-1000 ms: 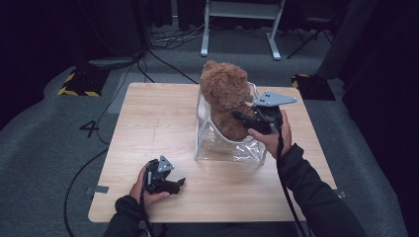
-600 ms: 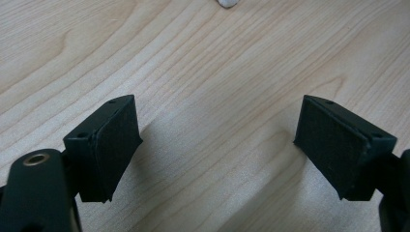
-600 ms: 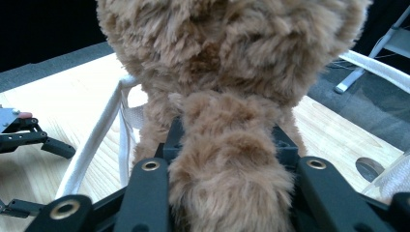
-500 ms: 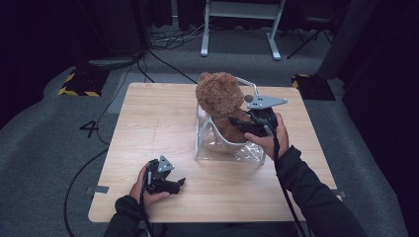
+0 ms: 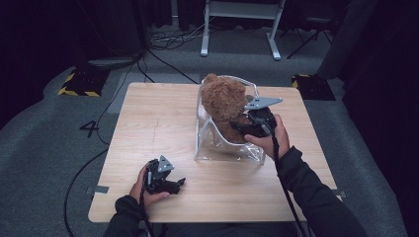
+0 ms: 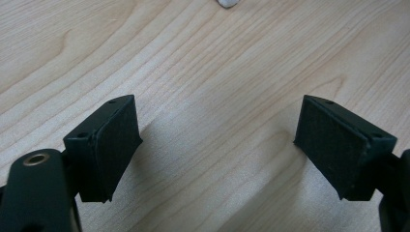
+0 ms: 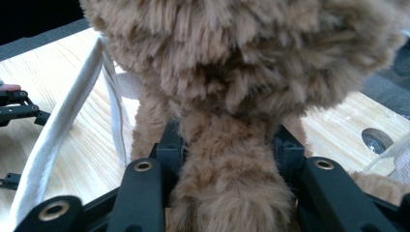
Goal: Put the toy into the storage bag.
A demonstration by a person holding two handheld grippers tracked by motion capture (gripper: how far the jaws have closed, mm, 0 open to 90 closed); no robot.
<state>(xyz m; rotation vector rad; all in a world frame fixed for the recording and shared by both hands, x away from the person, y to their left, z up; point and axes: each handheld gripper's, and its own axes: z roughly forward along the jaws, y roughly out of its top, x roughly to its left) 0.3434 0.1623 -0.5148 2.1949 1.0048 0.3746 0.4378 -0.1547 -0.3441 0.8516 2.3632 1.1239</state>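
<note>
My right gripper point(image 5: 242, 127) has just been easing apart, yet its jaws flank the brown teddy bear point(image 5: 225, 101) – it sits in the clear bag point(image 5: 232, 150) on the counter point(image 5: 148, 113). My left gripper point(image 6: 217, 145) rests spread, holding nothing.

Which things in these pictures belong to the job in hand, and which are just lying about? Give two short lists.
In the job:
- brown teddy bear, sitting in the bag
- clear plastic bag with white trim
- right gripper, its jaws around the bear, just been opening

Lying about:
- left gripper, open, resting on the wooden table
- cables on the floor
- white frame legs behind the table
</note>
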